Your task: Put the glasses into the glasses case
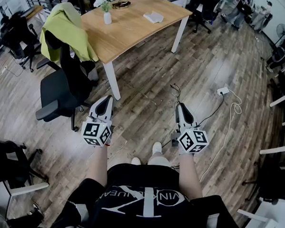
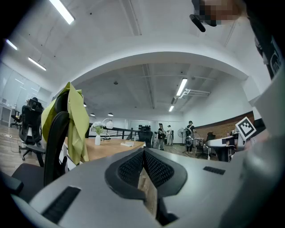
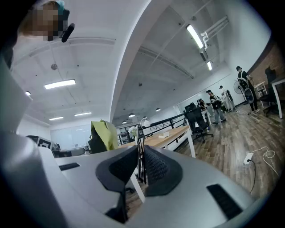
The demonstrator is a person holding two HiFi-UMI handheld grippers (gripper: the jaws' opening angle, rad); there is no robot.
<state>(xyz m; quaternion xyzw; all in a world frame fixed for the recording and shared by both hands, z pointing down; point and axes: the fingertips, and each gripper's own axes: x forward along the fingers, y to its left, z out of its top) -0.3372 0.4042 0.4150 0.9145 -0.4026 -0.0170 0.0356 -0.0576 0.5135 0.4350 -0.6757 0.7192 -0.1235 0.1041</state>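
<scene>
Step in hand: approach to the work area, judged not yet begun on the objects. Both claws are held level over the wooden floor [image 1: 148, 87], well apart from the tabletop [image 1: 132, 32].

The left claw [image 1: 107, 98] is seen with its pads closed together at the tips and nothing between them. The right claw [image 1: 179, 105] is parted by a narrow slit only, and nothing is gripped.

The glasses and glasses case are not positively identified. A pale flat item [image 1: 153, 16] and a dark ringed item [image 1: 120, 4] lie on the far tabletop near the white vase [image 1: 107, 17], too small to be named.

Next move, as judged: the tabletop is to be reached past the chair [image 1: 62, 90] draped with a green garment [image 1: 68, 28], and one claw opened wide before any grasp is tried
</scene>
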